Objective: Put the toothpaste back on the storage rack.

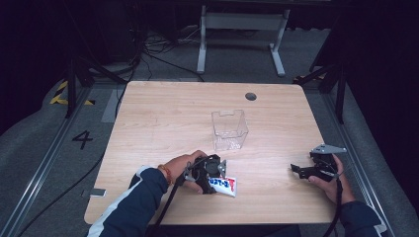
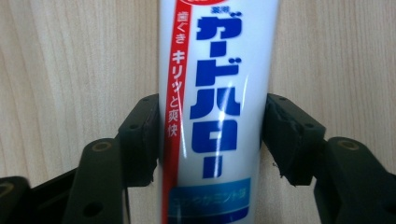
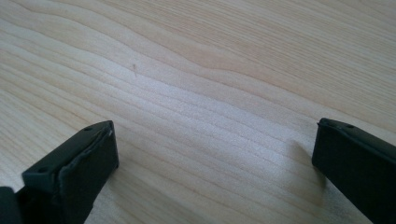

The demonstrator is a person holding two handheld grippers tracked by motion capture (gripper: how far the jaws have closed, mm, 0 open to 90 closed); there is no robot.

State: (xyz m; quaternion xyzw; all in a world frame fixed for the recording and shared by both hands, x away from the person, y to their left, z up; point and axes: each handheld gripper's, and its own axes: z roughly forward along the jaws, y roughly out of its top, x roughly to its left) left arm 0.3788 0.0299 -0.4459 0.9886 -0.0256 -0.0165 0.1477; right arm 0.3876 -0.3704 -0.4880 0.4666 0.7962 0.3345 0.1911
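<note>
Toothpaste tube point(image 2: 217, 107) lies flat on the wooden table point(image 1: 163, 118), straight between the jaws of the left gripper point(image 1: 217, 174), its length running away along their line. In the left gripper view the two black pads flank the white body, the one on that view's left side touching the red stripe down the tube's edge, the other right at the opposite edge; the plastic looks barely dented, if at all, so I read this as a grip just taken or about to bite, not a firm squeeze. Taking the tube across its width (its narrower span) lets the pads meet it squarely and keeps the long body from swinging much once it leaves the table.

Beyond this gripper, farther up the table, stands a clear plastic box point(image 1: 230, 129), upright and open at the top. It seems the likely place for the tube, which would explain seizing it near one end: the free length could then go in first.

Over at the other side, the right gripper point(image 1: 299, 170) rests low over bare wood, well apart from the tube. Its jaws stand wide with nothing between them, so it is probably waiting, kept clear of the left hand's path.
</note>
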